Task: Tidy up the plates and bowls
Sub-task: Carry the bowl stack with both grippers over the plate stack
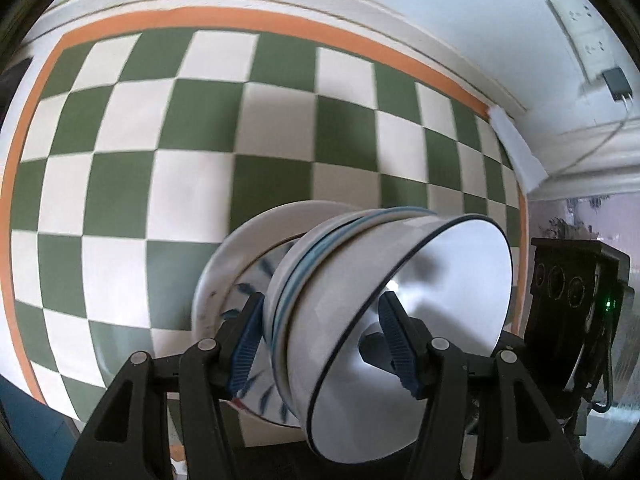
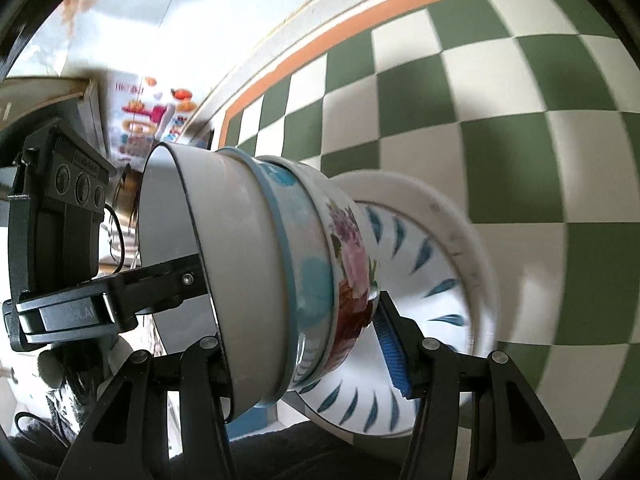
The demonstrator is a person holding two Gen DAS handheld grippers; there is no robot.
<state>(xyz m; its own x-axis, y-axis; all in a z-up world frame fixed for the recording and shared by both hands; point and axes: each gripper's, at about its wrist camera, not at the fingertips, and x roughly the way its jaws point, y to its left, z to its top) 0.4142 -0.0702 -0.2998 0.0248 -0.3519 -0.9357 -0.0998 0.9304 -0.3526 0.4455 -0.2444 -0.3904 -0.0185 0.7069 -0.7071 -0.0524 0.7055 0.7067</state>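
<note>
Bowls (image 1: 360, 300) nested on plates (image 2: 432, 280) hang tilted above the checkered worktop (image 1: 160, 140), clamped between left tongs (image 1: 320, 344) and right tongs (image 2: 304, 344).

Probably a home kitchen, checkered tablecloth (image 1: 160, 140), wall sockets (image 1: 584, 28), stacked crockery (image 2: 280, 280)

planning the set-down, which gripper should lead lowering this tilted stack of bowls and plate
Neither alone, slight edge right: the right gripper and left gripper both clamp the stack of bowls and leaf-pattern plate, but the right one sees more free checkered tabletop.
</note>
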